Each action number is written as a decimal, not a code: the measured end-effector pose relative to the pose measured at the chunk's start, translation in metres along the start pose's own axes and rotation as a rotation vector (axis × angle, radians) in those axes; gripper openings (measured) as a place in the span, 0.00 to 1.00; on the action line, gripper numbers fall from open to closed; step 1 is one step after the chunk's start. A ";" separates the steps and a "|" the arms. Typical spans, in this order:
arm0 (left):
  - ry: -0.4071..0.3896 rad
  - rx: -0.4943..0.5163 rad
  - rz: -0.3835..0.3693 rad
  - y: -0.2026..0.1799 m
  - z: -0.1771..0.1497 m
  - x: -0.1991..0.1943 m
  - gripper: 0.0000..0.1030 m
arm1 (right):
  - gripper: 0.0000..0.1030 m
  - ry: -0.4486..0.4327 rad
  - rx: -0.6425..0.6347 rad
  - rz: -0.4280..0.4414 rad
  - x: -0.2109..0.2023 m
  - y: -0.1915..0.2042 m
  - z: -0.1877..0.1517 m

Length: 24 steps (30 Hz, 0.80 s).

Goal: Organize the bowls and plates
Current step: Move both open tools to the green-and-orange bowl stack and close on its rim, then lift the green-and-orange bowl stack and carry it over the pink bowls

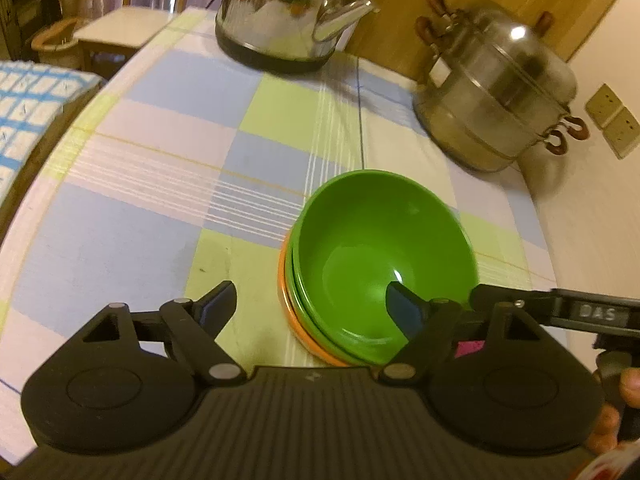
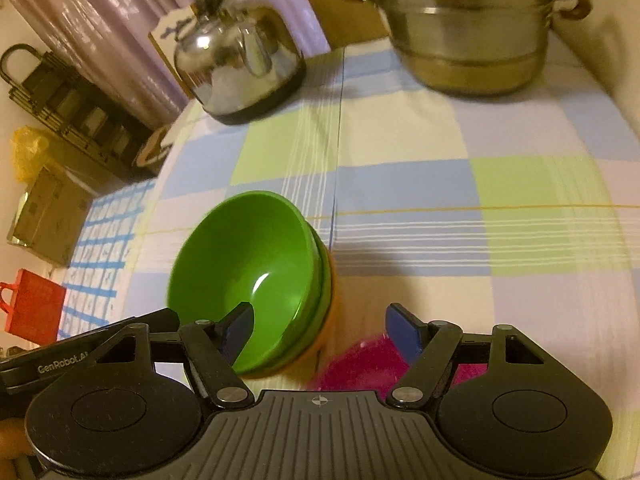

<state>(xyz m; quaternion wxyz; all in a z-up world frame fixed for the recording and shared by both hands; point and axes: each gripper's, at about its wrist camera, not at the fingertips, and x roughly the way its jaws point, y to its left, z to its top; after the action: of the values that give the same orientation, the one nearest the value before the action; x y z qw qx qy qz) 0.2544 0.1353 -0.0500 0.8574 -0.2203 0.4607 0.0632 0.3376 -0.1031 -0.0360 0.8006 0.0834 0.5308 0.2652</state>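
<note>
A green bowl sits nested in a second green bowl, and both rest in an orange bowl on the checked tablecloth. My left gripper is open and straddles the stack's left rim: its right finger hangs over the inside, its left finger stands apart outside. In the right wrist view my right gripper is open across the right rim of the green bowl, with its left finger inside. Neither gripper's pads touch the wall. A blurred pink thing lies under the right gripper.
A shiny steel kettle stands at the back of the table and a steel stacked steamer pot at the back right near the wall. The tablecloth curves off to an edge on the left, beside a blue-and-white checked cloth.
</note>
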 end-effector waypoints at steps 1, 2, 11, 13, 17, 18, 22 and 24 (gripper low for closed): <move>0.011 -0.004 0.000 0.001 0.002 0.005 0.69 | 0.61 0.018 -0.005 -0.004 0.008 -0.001 0.004; 0.019 -0.005 -0.002 0.001 0.003 0.010 0.68 | 0.58 0.033 -0.014 -0.007 0.014 -0.001 0.007; 0.099 -0.039 -0.021 0.010 0.012 0.044 0.45 | 0.44 0.129 -0.066 -0.046 0.055 0.000 0.012; 0.109 -0.043 -0.028 0.011 0.013 0.048 0.43 | 0.39 0.136 -0.074 -0.057 0.060 0.002 0.013; 0.128 -0.050 -0.038 0.014 0.014 0.052 0.37 | 0.30 0.159 -0.100 -0.072 0.069 0.009 0.013; 0.132 -0.049 -0.039 0.013 0.014 0.053 0.36 | 0.28 0.165 -0.102 -0.072 0.071 0.009 0.014; 0.139 -0.044 -0.040 0.014 0.014 0.054 0.31 | 0.21 0.180 -0.106 -0.077 0.077 0.012 0.015; 0.141 -0.040 -0.038 0.013 0.014 0.054 0.29 | 0.21 0.181 -0.105 -0.079 0.078 0.011 0.015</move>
<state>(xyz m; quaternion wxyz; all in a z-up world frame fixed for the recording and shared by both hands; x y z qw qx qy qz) 0.2914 0.1479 -0.0920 0.8192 -0.2501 0.5145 0.0404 0.3701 -0.0513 -0.0881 0.7625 -0.0037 0.5892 0.2673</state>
